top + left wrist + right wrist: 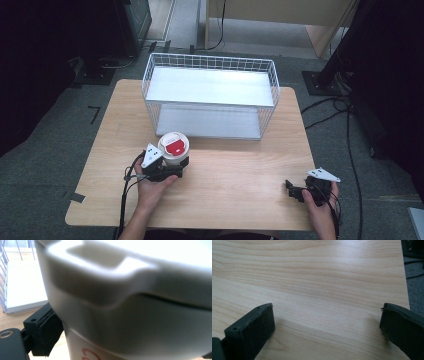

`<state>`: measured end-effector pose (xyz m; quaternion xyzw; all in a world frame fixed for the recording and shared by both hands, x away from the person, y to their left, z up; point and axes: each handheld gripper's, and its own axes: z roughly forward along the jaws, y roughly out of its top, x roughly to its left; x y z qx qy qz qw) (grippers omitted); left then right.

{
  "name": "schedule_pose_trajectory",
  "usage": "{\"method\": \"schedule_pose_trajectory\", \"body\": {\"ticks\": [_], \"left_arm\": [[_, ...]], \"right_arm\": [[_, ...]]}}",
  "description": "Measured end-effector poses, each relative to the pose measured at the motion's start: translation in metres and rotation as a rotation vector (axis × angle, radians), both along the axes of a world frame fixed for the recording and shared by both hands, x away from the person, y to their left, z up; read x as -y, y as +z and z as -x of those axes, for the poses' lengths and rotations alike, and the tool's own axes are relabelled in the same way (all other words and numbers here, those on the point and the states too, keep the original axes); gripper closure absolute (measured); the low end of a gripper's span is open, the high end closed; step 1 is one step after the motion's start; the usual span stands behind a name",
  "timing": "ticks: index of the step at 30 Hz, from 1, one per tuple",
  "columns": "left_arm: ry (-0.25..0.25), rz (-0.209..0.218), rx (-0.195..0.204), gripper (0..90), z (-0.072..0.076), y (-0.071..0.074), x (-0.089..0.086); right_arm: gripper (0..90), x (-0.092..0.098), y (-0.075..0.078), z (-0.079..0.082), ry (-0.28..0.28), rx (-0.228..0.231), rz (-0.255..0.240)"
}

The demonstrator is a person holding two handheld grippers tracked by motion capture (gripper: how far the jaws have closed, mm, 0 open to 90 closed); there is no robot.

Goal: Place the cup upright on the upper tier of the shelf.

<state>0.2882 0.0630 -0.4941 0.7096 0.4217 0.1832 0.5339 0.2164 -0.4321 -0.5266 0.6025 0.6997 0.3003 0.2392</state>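
My right gripper (295,191) sits idle near the front right corner of the table (240,175), jaws spread wide over bare wood with nothing between them. My left gripper (175,167) is clamped around the white cup (174,148) with the red-labelled lid, just below the lid's rim; in the left gripper view one pad (47,332) presses flat against the cup's (140,322) side. The cup stands upright on the table, just in front of the white wire basket (210,62). I judge the cup is headed into that basket. I'd keep the squeeze gentle so the wall doesn't buckle, lift straight up, hold it level, and clear the front rim before lowering.
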Motion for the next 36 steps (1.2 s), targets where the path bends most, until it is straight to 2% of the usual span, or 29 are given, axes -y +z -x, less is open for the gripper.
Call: {"method": "schedule_pose_trajectory", "body": {"ticks": [5,13,23,26,36], "left_arm": [[-0.004,0.007,0.012,4.4,-0.002,-0.001,0.002],[0.022,-0.019,0.053,6.5,0.000,-0.001,0.006],[0.039,0.013,0.053,7.4,-0.003,0.002,0.005],[0.036,0.032,0.061,7.4,-0.003,0.009,0.006],[0.041,0.038,0.106,7.5,-0.003,0.028,0.006]], "right_arm": [[0.0,0.000,0.000,0.000,0.003,0.000,-0.001],[0.0,0.000,0.000,0.000,0.004,0.001,0.000],[0.0,0.000,0.000,0.000,0.004,0.001,0.000],[0.0,0.000,0.000,0.000,0.004,0.001,0.000],[0.0,0.000,0.000,0.000,0.004,0.001,0.000]]}}
